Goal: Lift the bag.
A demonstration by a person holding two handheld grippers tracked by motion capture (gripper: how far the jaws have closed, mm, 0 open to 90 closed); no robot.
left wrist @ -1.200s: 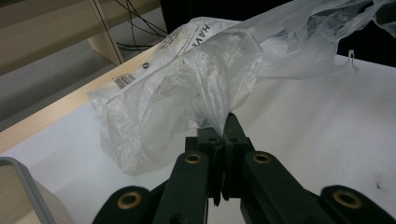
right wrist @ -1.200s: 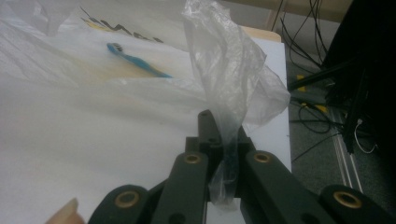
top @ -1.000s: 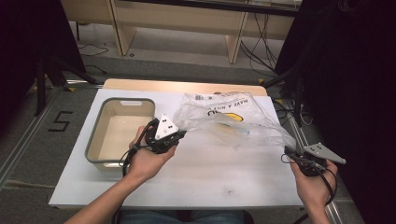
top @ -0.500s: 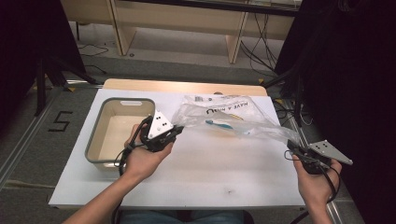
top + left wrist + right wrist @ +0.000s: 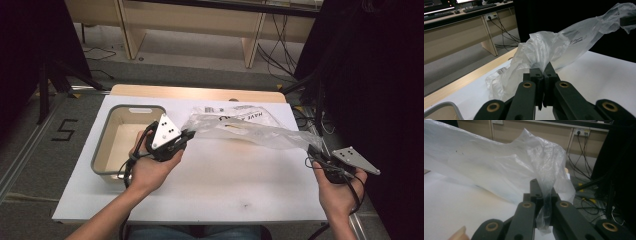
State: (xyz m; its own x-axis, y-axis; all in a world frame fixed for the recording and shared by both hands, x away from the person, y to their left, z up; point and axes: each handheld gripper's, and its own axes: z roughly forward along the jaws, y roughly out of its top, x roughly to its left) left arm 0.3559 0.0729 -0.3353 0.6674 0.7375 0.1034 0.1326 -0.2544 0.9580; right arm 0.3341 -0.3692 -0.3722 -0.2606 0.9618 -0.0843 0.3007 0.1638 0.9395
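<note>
A clear plastic bag (image 5: 250, 129) with dark print is stretched above the white table (image 5: 225, 185) between my two grippers. My left gripper (image 5: 189, 134) is shut on the bag's left end, close to the tray. In the left gripper view its jaws (image 5: 543, 77) pinch crumpled film of the bag (image 5: 541, 52). My right gripper (image 5: 313, 151) is shut on the bag's right end near the table's right edge. The right gripper view has a twisted strip of the bag (image 5: 544, 182) running down between the closed jaws (image 5: 543, 195).
A grey-rimmed beige tray (image 5: 100, 155) sits at the table's left, just behind my left hand. A wooden strip (image 5: 200, 93) borders the far edge. Desk legs and cables (image 5: 280, 55) stand on the floor beyond.
Both hands drew apart, pulling the bag from a loose spread into a taut band. The right gripper moved right and toward the near edge; the left one shifted slightly left.
</note>
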